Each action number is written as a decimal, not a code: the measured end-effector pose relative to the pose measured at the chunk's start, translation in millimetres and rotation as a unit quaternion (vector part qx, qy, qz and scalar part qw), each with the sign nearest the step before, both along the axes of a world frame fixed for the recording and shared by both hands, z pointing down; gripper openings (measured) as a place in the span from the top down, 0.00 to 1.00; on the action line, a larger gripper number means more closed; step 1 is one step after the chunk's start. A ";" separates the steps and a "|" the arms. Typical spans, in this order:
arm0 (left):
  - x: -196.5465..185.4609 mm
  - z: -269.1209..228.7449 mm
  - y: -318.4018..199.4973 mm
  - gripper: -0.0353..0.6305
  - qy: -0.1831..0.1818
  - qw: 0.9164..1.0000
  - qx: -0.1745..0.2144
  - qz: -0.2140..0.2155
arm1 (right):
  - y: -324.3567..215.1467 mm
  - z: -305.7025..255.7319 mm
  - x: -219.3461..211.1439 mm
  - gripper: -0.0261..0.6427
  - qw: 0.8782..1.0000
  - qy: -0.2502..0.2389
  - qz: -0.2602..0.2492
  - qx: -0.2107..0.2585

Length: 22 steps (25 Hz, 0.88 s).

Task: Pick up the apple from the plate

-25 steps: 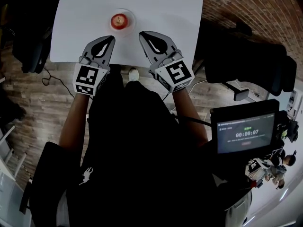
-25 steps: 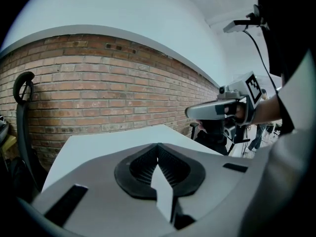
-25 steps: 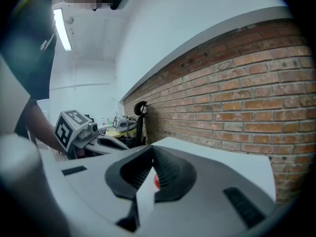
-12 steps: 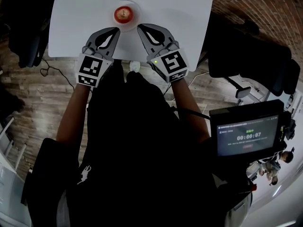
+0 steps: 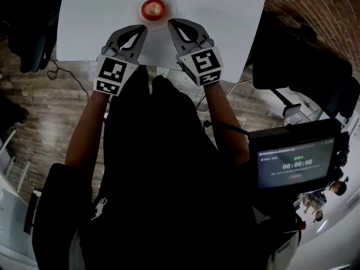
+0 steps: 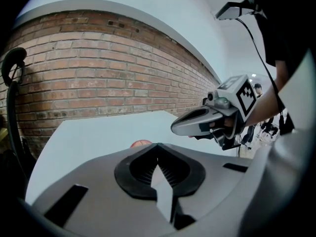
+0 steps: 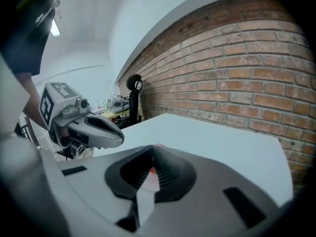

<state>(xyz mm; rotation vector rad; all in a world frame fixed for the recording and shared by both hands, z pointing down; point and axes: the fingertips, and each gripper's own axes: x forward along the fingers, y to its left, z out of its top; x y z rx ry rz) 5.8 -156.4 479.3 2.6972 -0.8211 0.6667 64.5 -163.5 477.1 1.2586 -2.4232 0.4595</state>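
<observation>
A red apple (image 5: 153, 8) sits on a small white plate (image 5: 168, 1) near the far side of the white table (image 5: 225, 21). My left gripper (image 5: 143, 30) is just short of the plate on its near left, jaws together and empty. On the plate's near right, my right gripper (image 5: 172, 22) is also shut and empty. In the left gripper view the apple (image 6: 140, 143) peeks over the closed left gripper (image 6: 158, 145), with the right gripper (image 6: 176, 128) alongside. In the right gripper view a sliver of apple (image 7: 151, 171) shows behind the closed right gripper (image 7: 152, 147); the left gripper (image 7: 120, 138) is at the left.
Black chairs stand at the table's left (image 5: 31, 49) and right (image 5: 306, 66). A dark screen (image 5: 292, 162) is at the lower right. A brick wall (image 6: 98, 83) lies beyond the table's far edge. The table's near edge (image 5: 169, 66) runs under my wrists.
Both grippers have moved forward and down toward the plate, still shut. Their tips now flank the near side of the plate; the apple has not moved.
</observation>
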 end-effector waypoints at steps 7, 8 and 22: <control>2.3 10.5 -6.4 0.94 -0.005 1.000 -0.002 -0.003 | -2.3 13.1 -3.0 0.95 1.000 0.005 -0.002 -0.008; 1.9 13.2 -7.4 0.94 -0.006 1.000 -0.003 -0.003 | -3.4 15.3 -4.0 0.95 1.000 0.004 -0.003 -0.008; -13.2 36.6 -14.6 0.94 -0.017 1.000 -0.019 -0.007 | -19.7 51.7 -11.0 0.92 1.000 0.016 -0.007 -0.024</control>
